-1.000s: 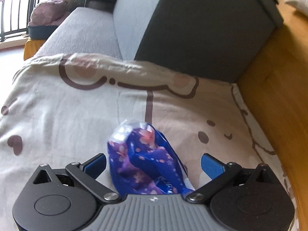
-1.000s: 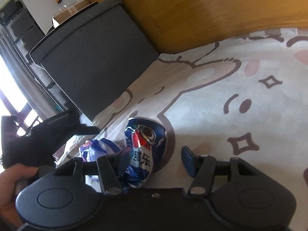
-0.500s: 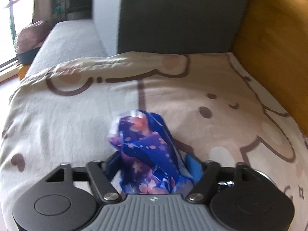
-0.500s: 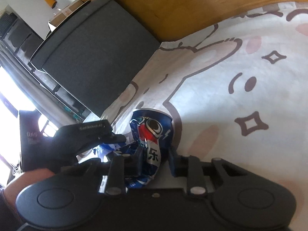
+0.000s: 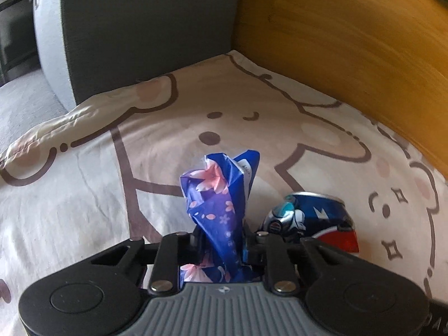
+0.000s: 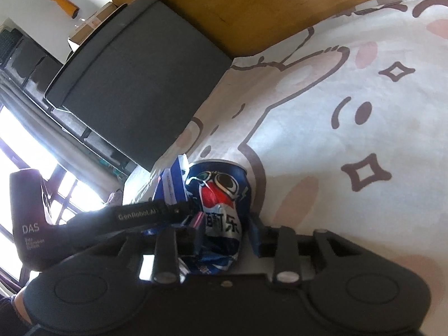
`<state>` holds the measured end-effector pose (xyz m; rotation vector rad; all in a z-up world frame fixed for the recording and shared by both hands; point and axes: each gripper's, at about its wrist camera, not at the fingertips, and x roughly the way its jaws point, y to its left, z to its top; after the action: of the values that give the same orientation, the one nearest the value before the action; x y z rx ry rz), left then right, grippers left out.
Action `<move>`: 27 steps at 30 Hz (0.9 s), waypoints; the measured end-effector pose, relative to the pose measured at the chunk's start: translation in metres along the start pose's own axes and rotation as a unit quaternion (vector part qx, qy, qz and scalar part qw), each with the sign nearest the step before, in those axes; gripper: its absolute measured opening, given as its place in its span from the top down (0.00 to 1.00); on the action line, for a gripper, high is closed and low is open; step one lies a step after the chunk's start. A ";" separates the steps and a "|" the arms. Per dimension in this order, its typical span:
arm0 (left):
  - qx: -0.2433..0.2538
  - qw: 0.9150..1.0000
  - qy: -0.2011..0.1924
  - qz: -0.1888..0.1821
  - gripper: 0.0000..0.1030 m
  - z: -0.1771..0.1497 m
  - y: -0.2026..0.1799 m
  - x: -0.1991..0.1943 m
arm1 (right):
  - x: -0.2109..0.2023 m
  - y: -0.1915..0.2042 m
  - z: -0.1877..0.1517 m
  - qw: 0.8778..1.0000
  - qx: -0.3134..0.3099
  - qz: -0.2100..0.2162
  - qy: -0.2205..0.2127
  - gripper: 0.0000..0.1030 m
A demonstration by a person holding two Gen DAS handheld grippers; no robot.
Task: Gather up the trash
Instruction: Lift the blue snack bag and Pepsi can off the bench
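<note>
My left gripper (image 5: 221, 240) is shut on a crumpled purple-blue wrapper with pink flowers (image 5: 218, 196), which sticks up between its fingers above the bed sheet. My right gripper (image 6: 225, 232) is shut on a crushed blue Pepsi can (image 6: 221, 193). The can also shows in the left wrist view (image 5: 316, 218), close to the right of the wrapper. In the right wrist view the left gripper's body (image 6: 84, 221) and the wrapper (image 6: 170, 182) sit just left of the can.
Both grippers are over a cream bed sheet with brown cartoon drawings (image 5: 112, 196). A dark grey upholstered block (image 5: 145, 28) stands at the bed's end and a wooden headboard (image 5: 350, 42) runs along the side. A bright window (image 6: 25, 168) is at left.
Both grippers went from open to shut, the left on the wrapper, the right on the can. Both views have since swung toward the headboard and the two grippers have come close together.
</note>
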<state>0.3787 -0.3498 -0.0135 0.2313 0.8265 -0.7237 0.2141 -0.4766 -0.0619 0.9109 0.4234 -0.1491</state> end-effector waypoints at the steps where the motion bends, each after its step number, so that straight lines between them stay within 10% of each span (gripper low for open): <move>1: 0.004 1.000 0.000 -0.004 0.79 -0.002 0.001 -0.001 | 0.000 0.001 -0.001 1.000 -0.003 0.000 -0.001 0.64; 12: 0.022 0.998 -0.001 -0.051 0.80 -0.021 -0.005 -0.012 | 0.002 0.017 -0.003 0.995 -0.092 -0.003 0.023 0.59; 16: 0.006 0.998 -0.008 -0.059 0.78 -0.025 -0.002 -0.015 | 0.005 0.003 0.001 0.997 -0.033 0.042 0.053 0.66; 27: -0.009 0.999 -0.025 -0.025 0.79 -0.037 0.002 -0.036 | -0.001 0.012 -0.002 0.997 -0.069 0.019 0.039 0.67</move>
<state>0.3423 -0.3139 -0.0119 0.1761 0.7928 -0.7664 0.2162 -0.4674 -0.0537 0.7899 0.4831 -0.0476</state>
